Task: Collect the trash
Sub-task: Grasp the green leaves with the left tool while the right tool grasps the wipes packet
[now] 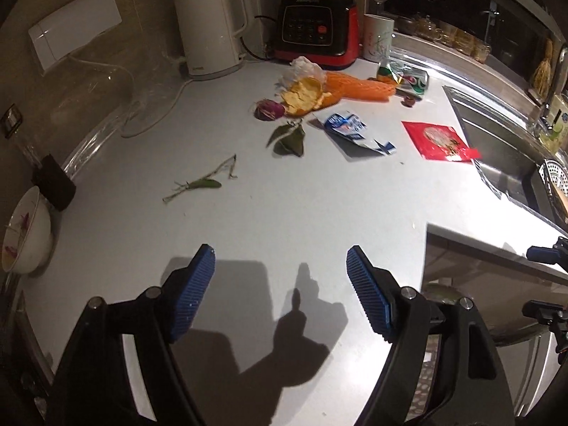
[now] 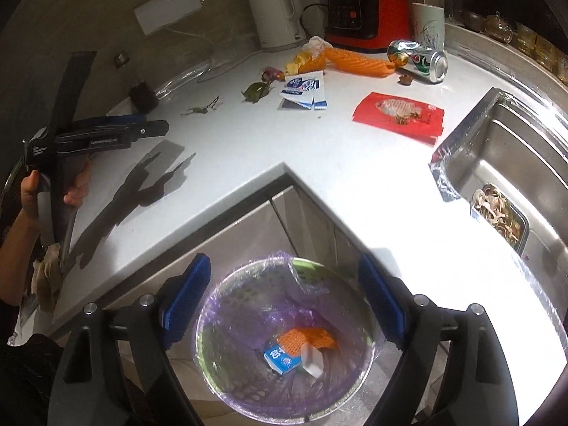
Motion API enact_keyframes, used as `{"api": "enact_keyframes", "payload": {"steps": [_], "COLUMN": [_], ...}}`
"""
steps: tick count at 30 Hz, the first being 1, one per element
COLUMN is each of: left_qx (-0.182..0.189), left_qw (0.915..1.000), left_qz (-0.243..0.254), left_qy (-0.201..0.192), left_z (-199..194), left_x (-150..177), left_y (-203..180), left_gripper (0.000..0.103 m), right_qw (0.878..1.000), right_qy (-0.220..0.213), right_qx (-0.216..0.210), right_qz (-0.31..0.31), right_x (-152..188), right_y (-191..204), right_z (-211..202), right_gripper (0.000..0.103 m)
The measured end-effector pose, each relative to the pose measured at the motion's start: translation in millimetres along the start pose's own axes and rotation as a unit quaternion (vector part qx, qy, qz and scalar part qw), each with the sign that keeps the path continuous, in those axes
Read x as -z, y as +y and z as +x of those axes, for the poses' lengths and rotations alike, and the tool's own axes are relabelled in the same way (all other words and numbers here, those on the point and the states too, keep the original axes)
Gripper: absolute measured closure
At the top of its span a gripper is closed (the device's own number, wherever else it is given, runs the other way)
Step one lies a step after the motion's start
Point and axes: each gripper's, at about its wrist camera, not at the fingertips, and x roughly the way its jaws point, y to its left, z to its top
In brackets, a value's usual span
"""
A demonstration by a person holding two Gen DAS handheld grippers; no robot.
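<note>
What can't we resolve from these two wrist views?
- Bin contents: right wrist view, purple liner folds cover most of them.
- Bowl contents: left wrist view, cut by the frame edge.
- Sink basin: right wrist view, glare; left wrist view, cut off.
- Blue-white wrapper print: too small in both views.

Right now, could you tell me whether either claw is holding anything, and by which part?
Nothing is held: the left claw is open above the white countertop, and the right claw is open above the purple-lined trash bin.

The countertop (image 1: 284, 213) is smooth and matt. The sink (image 2: 504, 149) is shiny metal. The bin liner (image 2: 248, 301) looks like thin, crinkled plastic
</note>
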Motion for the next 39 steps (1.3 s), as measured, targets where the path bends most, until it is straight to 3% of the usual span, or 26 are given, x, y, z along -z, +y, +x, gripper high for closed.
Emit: {"api": "enact_keyframes", "payload": {"steps": [5,10,18,25,30,32,39], "left_qx": [0.017,0.043,0.104,0.146,0.158,0.166,0.166], "left_qw": [0.9998,0.998,0.9923,0.986,0.9847,0.9835,0.984], "left_qz": [0.013,0.047,0.062,0.054,0.052,0.051,0.057], "left_qy": [0.001,-0.005,0.027,0.06,0.053,0.052,0.033], "left_z": [35,72,136,158,157,154,134], "left_x": [-40,-77,-111,-111,-112,-113,-112], "left_y": [17,5,-7,-2,2,4,7], "left_gripper": [0.03,0.029,0.033,0.069,0.083,0.099,0.1], "right_qw": [1.0,0.999,0.996,0.996,0.997,0.997,0.998], "right_qy": [-0.004,0.0,0.009,0.009,0.006,0.001,-0.007], "right_qx": [0.015,0.029,0.063,0.07,0.066,0.064,0.061], "right_qz": [0.014,0.034,0.06,0.062,0.043,0.032,0.009], "right_x": [-32,-52,-68,-86,-108,-121,-178], "right_y": [-5,-10,-18,-20,-18,-16,-23], "right_z": [17,29,38,48,65,75,130], "right_gripper": [0.018,0.018,0.018,0.018,0.018,0.018,0.018]}}
